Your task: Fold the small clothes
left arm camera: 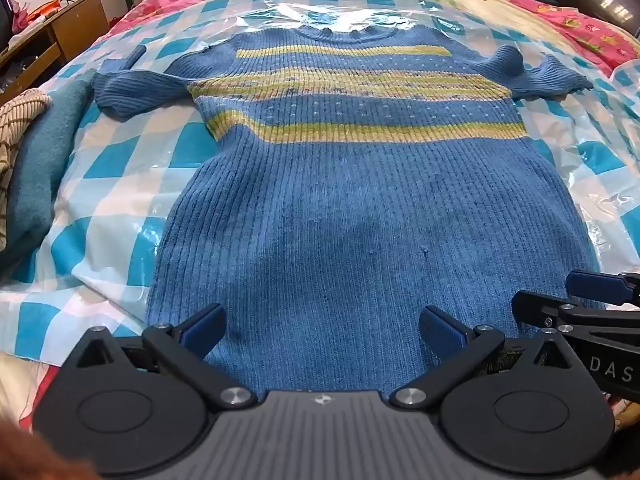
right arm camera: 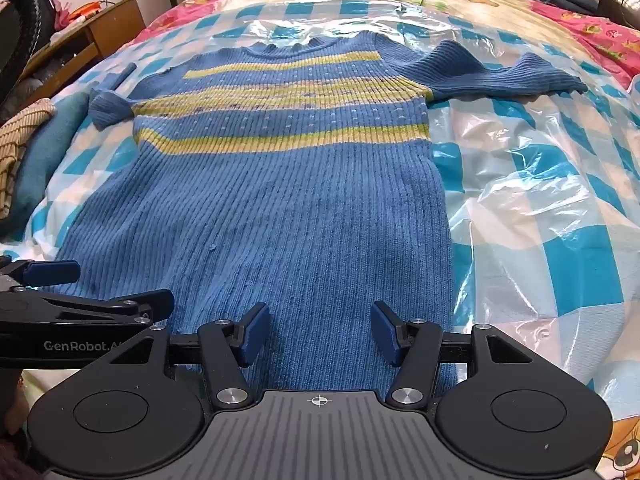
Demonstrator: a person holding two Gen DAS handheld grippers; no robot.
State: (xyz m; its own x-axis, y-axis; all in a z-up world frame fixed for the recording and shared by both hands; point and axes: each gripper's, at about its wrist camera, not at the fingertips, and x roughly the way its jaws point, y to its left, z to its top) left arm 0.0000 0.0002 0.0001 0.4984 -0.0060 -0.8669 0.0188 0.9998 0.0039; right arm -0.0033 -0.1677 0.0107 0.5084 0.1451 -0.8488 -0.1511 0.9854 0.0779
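A small blue ribbed sweater (left arm camera: 360, 208) with yellow-green stripes lies flat and face up on a blue-and-white checked plastic sheet (left arm camera: 132, 176), collar far, hem near me. It also shows in the right wrist view (right arm camera: 280, 208). Both short sleeves spread sideways. My left gripper (left arm camera: 322, 330) is open and empty, just above the hem's left part. My right gripper (right arm camera: 318, 334) is open and empty, over the hem's right part. The right gripper also shows at the right edge of the left wrist view (left arm camera: 580, 300); the left gripper shows at the left edge of the right wrist view (right arm camera: 80, 292).
The sheet covers a bed with a pink floral quilt (left arm camera: 580, 28). A teal cloth (left arm camera: 44, 168) and a beige checked garment (left arm camera: 16, 128) lie at the left edge. A wooden desk (left arm camera: 60, 36) stands far left. Crinkled clear plastic (right arm camera: 540, 184) lies to the right.
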